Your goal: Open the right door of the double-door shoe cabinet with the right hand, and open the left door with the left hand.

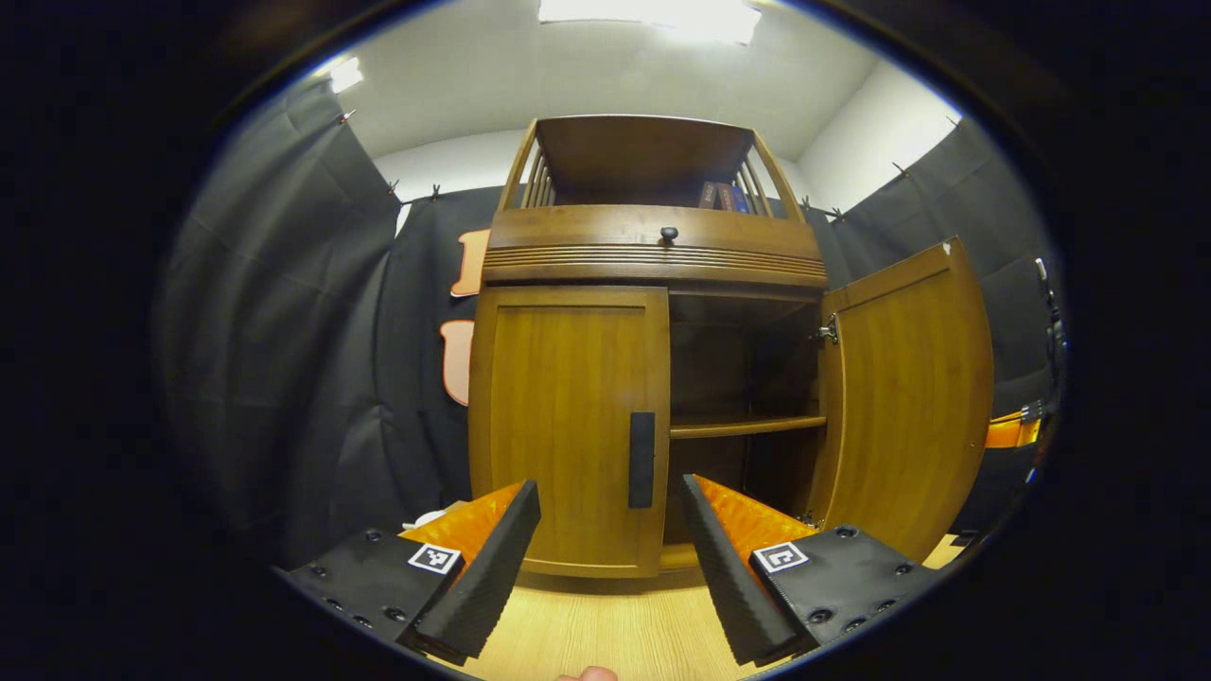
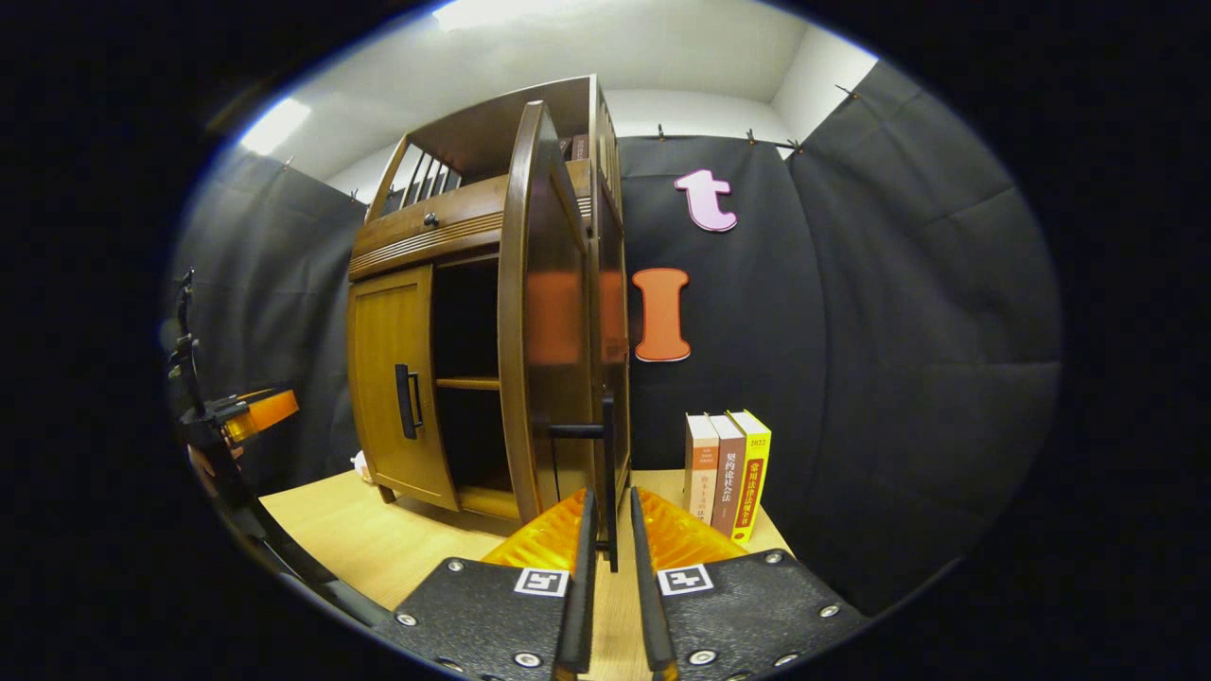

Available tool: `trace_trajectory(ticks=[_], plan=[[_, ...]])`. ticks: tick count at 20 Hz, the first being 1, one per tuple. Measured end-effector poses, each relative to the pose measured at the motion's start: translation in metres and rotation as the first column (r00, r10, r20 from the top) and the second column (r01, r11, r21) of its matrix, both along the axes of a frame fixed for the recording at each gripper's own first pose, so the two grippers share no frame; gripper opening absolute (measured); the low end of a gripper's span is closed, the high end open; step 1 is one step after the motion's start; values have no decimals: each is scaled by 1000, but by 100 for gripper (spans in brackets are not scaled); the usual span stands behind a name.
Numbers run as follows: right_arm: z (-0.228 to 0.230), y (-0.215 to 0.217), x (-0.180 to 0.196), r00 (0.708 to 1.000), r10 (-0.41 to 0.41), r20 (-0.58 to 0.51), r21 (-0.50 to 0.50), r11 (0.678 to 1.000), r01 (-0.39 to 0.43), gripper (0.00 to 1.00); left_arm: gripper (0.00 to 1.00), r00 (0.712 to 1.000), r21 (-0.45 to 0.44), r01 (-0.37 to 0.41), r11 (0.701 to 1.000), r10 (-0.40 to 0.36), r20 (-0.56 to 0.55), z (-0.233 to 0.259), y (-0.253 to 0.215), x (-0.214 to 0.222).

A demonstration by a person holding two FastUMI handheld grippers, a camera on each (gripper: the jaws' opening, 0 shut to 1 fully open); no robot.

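1. Left door (image 1: 566,430) of the shoe cabinet (image 1: 653,251) is closed, flush w/ the front. Its dark vertical handle (image 1: 641,460) sits at the door's right edge, by the centre gap.
2. Left gripper (image 1: 610,539) hangs near side of that door, jaws spread wide, nothing between them. The handle lines up roughly btwn the two fingers but farther off; no contact.
3. Right door (image 1: 903,397) is swung out wide to the right; the inner shelf (image 1: 747,427) is exposed.
4. Right gripper (image 2: 605,549) is clenched on the right door's handle (image 2: 606,473); in the right gripper view the thin bar runs down btwn the two fingers, which sit nearly together on it. Both look to press it, though the fit is hard to judge exactly.
5. A row of upright books (image 2: 727,473) stands on the tabletop (image 2: 378,539), right of the cabinet, near the open door.
6. Step, as I judge it: right-door half done, left-door half in hand.
7. Next move needs: left gripper goes fwd till the handle is btwn the fingers, closes on it, then pulls in an arc to the left around the left-side hinges. Right gripper likely lets go.
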State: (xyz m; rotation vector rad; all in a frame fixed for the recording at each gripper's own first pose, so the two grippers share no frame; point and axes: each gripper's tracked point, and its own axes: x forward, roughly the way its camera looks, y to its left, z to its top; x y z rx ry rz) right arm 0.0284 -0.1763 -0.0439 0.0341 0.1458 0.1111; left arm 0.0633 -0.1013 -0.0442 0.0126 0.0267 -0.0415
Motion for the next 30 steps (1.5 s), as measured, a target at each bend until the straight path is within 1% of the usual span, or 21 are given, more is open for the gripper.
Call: trace_trajectory(ticks=[1, 2, 4, 5, 8, 9, 10, 12, 13, 14, 16, 17, 20, 23, 26, 27, 28, 29, 30], plan=[[3, -2, -6, 1000, -18, 7, -1, 1000, 18, 24, 97, 1000, 0, 10, 1000, -10, 2, 1, -5, 9], [7, -4, -11, 999, -34, 16, 0, 999, 34, 36, 98, 1000, -7, 21, 1000, -21, -3, -1, -10, 17], [14, -4, -20, 998, -61, 24, 4, 998, 61, 49, 96, 999, -29, 36, 999, -36, -10, -5, -17, 33], [14, -6, -24, 997, -75, 24, -1, 997, 75, 43, 97, 999, -33, 36, 999, -36, -12, -6, -17, 42], [21, -12, -33, 992, -121, 44, -17, 992, 122, 73, 97, 998, -34, 57, 998, -58, -20, -10, -26, 77], [22, -13, -35, 990, -132, 46, -12, 991, 132, 83, 96, 998, -31, 64, 997, -65, -25, -12, -28, 89], [22, -13, -36, 989, -139, 45, -1, 990, 139, 93, 98, 997, -26, 69, 997, -69, -31, -14, -30, 101], [22, -13, -40, 987, -154, 46, 17, 988, 154, 83, 96, 997, -1, 69, 998, -69, -37, -20, -33, 124], [24, -13, -42, 986, -159, 45, 26, 987, 158, 89, 96, 997, 15, 68, 998, -68, -41, -24, -34, 134], [24, -12, -44, 986, -162, 43, 34, 986, 161, 92, 97, 997, 26, 66, 998, -64, -47, -30, -35, 145], [26, -12, -49, 984, -170, 47, 38, 985, 168, 96, 97, 995, 20, 63, 998, -62, -72, -44, -38, 166], [29, -13, -52, 983, -174, 52, 37, 984, 173, 90, 97, 995, 12, 59, 998, -58, -85, -50, -38, 176], [33, -18, -59, 978, -198, 59, 31, 980, 197, 90, 98, 994, 17, 44, 999, -42, -98, -64, -35, 195], [31, -25, -64, 974, -223, 45, 24, 975, 222, 90, 98, 996, 25, 32, 999, -30, -86, -66, -33, 215], [31, -28, -69, 970, -240, 42, 20, 971, 239, 90, 98, 995, 20, 36, 999, -34, -90, -69, -31, 226], [32, -29, -69, 969, -242, 43, 21, 970, 241, 90, 97, 995, 6, 42, 999, -42, -92, -70, -31, 227], [32, -28, -68, 969, -243, 42, 21, 970, 242, 83, 89, 995, -7, 45, 999, -45, -87, -69, -30, 227], [31, -29, -68, 969, -244, 40, 21, 970, 243, 83, 87, 995, -8, 49, 999, -49, -85, -68, -31, 227], [31, -28, -67, 969, -242, 39, 22, 970, 241, 96, 85, 995, -9, 53, 999, -54, -83, -68, -30, 228]])
